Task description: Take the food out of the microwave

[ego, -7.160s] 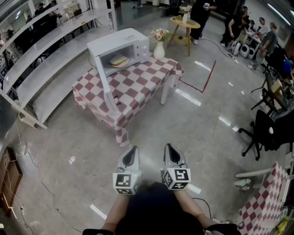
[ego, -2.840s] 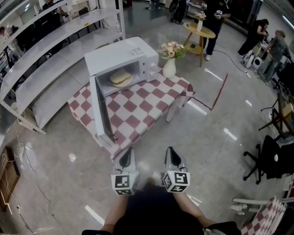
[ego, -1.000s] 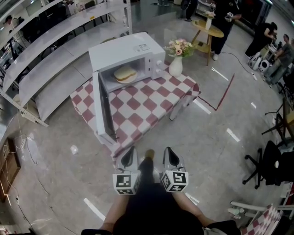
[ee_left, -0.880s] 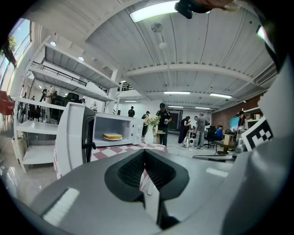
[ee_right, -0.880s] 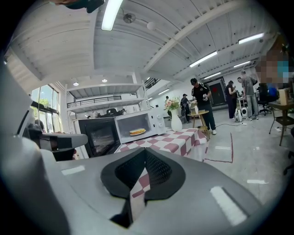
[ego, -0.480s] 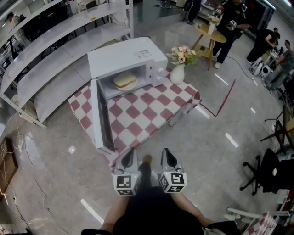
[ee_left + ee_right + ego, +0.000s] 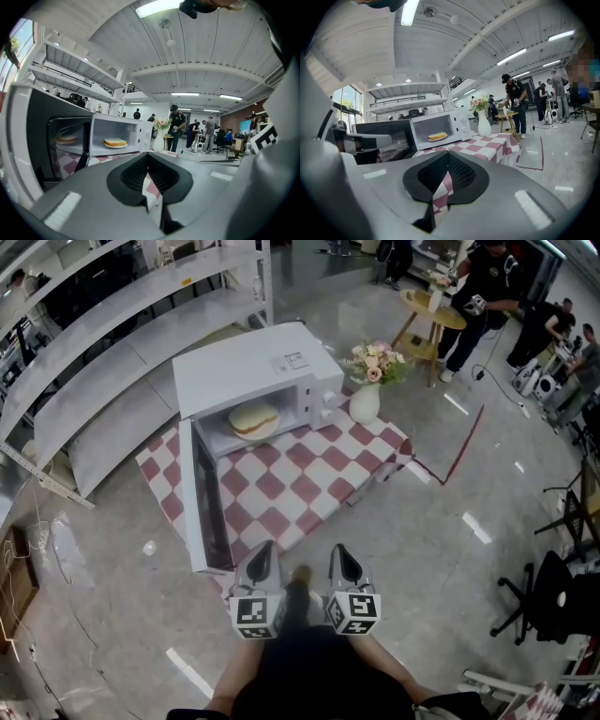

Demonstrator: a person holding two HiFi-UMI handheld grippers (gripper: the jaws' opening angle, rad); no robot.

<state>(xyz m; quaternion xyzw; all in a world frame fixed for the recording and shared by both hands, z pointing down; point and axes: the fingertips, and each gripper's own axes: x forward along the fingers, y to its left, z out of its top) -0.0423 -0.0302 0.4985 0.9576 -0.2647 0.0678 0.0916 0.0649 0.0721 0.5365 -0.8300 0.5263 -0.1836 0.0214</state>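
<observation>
The white microwave [image 7: 251, 369] stands on a red-and-white checked table [image 7: 309, 486] with its door [image 7: 200, 505] swung wide open toward me. Inside lies the food, a sandwich on a plate [image 7: 254, 420], also plain in the left gripper view as the sandwich [image 7: 115, 142] and in the right gripper view as the sandwich [image 7: 437, 136]. My left gripper [image 7: 264, 548] and right gripper [image 7: 339, 550] are held side by side just short of the table's near edge. Both are shut and hold nothing, the left gripper [image 7: 147, 158] and the right gripper [image 7: 448, 158] pointing at the microwave.
A white vase of flowers [image 7: 365, 400] stands right of the microwave. White shelving [image 7: 112, 343] runs along the left. Behind are a small round wooden table [image 7: 432, 307] and several people. An office chair [image 7: 553, 587] is at the right.
I have walked closer: the table and microwave have come nearer to both grippers, whose tips now reach the table's near edge. Both grippers stay shut and side by side.
</observation>
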